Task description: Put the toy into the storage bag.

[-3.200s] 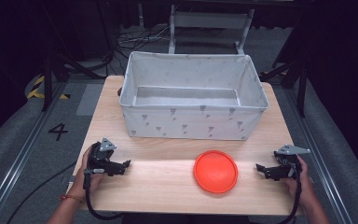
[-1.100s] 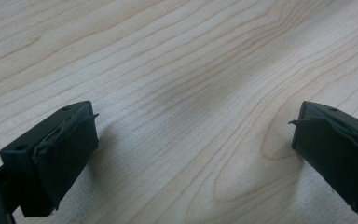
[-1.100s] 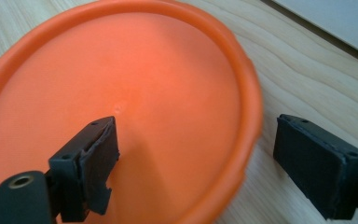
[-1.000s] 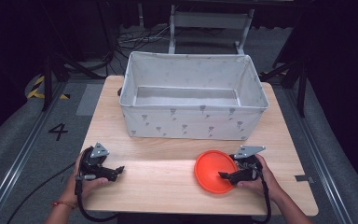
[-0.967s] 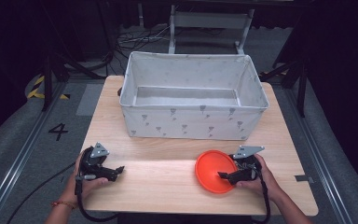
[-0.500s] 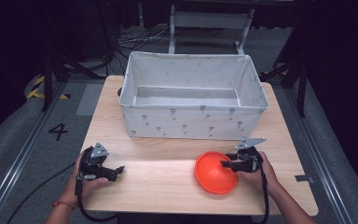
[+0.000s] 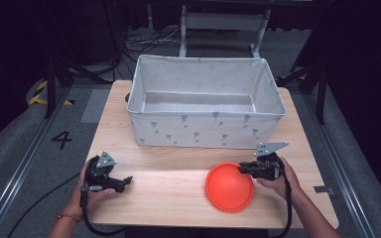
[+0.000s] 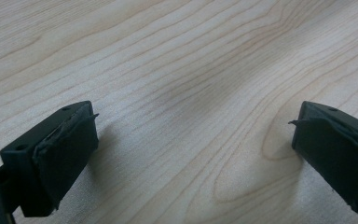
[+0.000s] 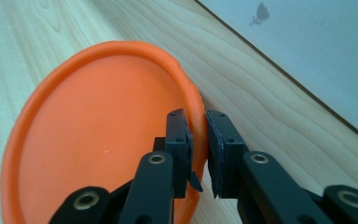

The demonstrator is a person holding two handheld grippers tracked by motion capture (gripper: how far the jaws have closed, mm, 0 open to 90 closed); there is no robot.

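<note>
An orange plate [image 7: 229, 187] lies on the wooden table [image 7: 178, 198] in front of a white fabric bin [image 7: 206, 106]. My right gripper [image 7: 243, 168] is shut on the plate's right rim; its jaws have just been closing onto that rim. Seen from the right gripper view, the pads [image 9: 184, 140] pinch the plate [image 9: 98, 135] edge, and the gripper [image 9: 198, 144] tips it slightly off the wood. My left gripper [image 7: 124, 182] rests at the table's front left, held by a hand. Its jaws [image 8: 191, 154] stand wide open over bare wood.
The bin [image 9: 307, 46] has tall walls and a grey floor, and spans the table's far half. A chair frame [image 7: 223, 25] stands behind the table. Dark floor with a yellow-striped mark [image 7: 42, 94] lies at the left.
The right gripper closed on the plate's right rim and rose a little, lifting that edge. The left gripper stayed still.
</note>
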